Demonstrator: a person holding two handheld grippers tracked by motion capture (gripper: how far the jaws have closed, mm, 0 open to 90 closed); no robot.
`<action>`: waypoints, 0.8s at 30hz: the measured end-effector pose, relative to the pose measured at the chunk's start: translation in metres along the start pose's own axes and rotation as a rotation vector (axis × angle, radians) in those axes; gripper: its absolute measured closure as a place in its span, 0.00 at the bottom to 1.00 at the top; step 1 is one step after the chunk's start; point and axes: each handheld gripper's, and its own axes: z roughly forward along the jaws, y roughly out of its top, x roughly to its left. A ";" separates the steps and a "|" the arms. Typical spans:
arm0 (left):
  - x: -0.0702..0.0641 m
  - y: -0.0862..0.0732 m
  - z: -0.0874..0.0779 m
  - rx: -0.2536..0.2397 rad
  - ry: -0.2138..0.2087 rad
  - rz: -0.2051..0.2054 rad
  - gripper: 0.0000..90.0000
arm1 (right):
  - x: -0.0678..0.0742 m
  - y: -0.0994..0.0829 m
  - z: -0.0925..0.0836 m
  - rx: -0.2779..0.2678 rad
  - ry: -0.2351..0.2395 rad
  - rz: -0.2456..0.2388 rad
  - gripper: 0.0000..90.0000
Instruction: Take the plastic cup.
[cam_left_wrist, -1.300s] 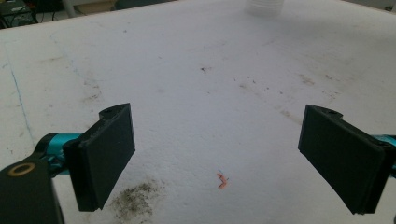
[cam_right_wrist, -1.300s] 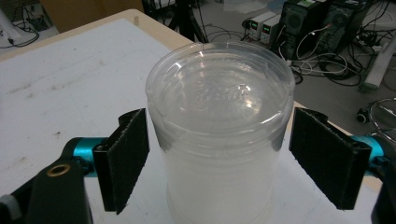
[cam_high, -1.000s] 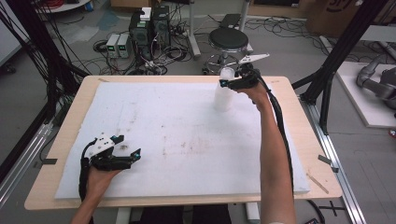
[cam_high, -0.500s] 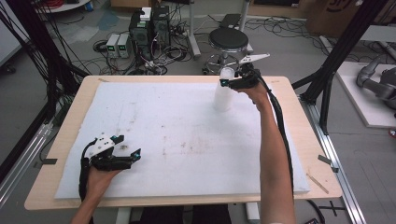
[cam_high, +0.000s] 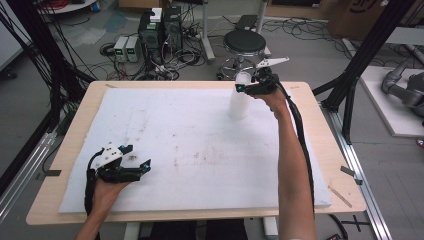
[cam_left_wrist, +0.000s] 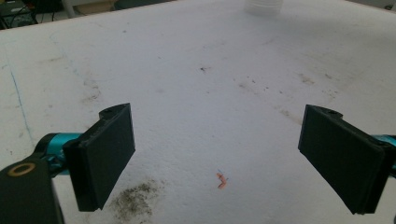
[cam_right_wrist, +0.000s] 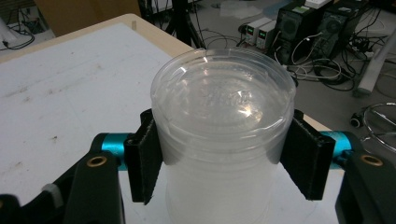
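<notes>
Black jaws of the right gripper (cam_right_wrist: 223, 161), which have just been closing, now press both sides of a stack of clear plastic containers (cam_right_wrist: 223, 140) near its upper rim, at about 1 o'clock on the white foam mat (cam_high: 175, 140). The nested tubs look light, thin-walled, slick and easily crushed; a gentle squeeze below the rim suits them. Faint embossed lettering on top is unreadable. The left gripper (cam_high: 142, 167), at 8 o'clock, is spread wide, empty.
</notes>
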 end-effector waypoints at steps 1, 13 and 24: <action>0.000 0.000 0.000 0.000 0.000 0.000 0.12 | 0.000 0.000 0.000 -0.003 -0.002 -0.002 0.40; 0.000 0.000 0.000 0.005 0.002 0.002 0.12 | 0.002 0.008 -0.012 -0.059 -0.013 0.008 0.41; -0.001 0.000 0.001 0.004 0.003 0.003 0.12 | 0.006 0.032 -0.026 -0.116 -0.011 0.011 0.41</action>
